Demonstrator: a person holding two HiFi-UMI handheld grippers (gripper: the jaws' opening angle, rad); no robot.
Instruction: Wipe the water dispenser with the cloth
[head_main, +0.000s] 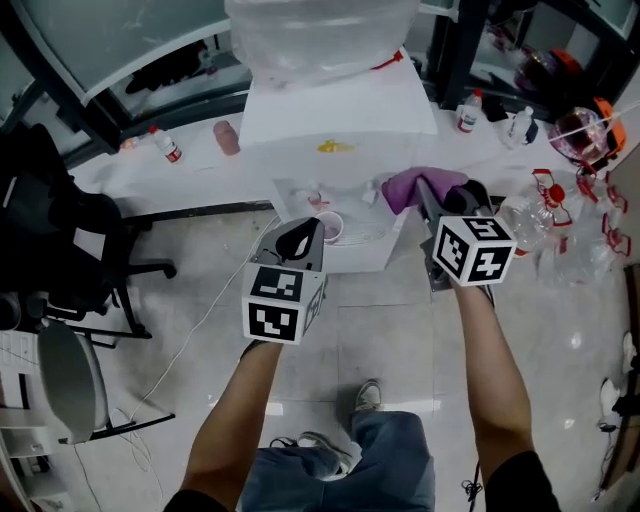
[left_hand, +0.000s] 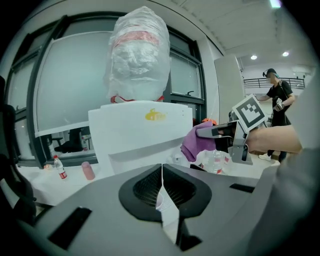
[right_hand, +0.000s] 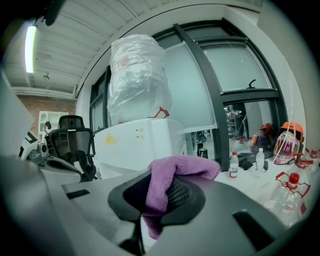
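Observation:
The white water dispenser (head_main: 335, 120) stands against the window ledge, a plastic-wrapped bottle (head_main: 320, 30) on top. My right gripper (head_main: 430, 197) is shut on a purple cloth (head_main: 415, 183), held at the dispenser's front right corner, level with the tap recess. In the right gripper view the cloth (right_hand: 167, 182) bulges out between the jaws, with the dispenser (right_hand: 140, 142) just beyond. My left gripper (head_main: 305, 233) is shut and empty, in front of the drip tray. In the left gripper view its jaws meet in a line, and the dispenser (left_hand: 140, 135) and cloth (left_hand: 195, 142) show ahead.
A pink-rimmed cup (head_main: 331, 228) sits in the dispenser's tray. Small bottles (head_main: 168, 146) and a pink cup (head_main: 228, 137) stand on the ledge. A black office chair (head_main: 60, 230) is at left. Empty plastic bottles (head_main: 560, 225) clutter the floor at right. A person (left_hand: 277, 100) stands far off.

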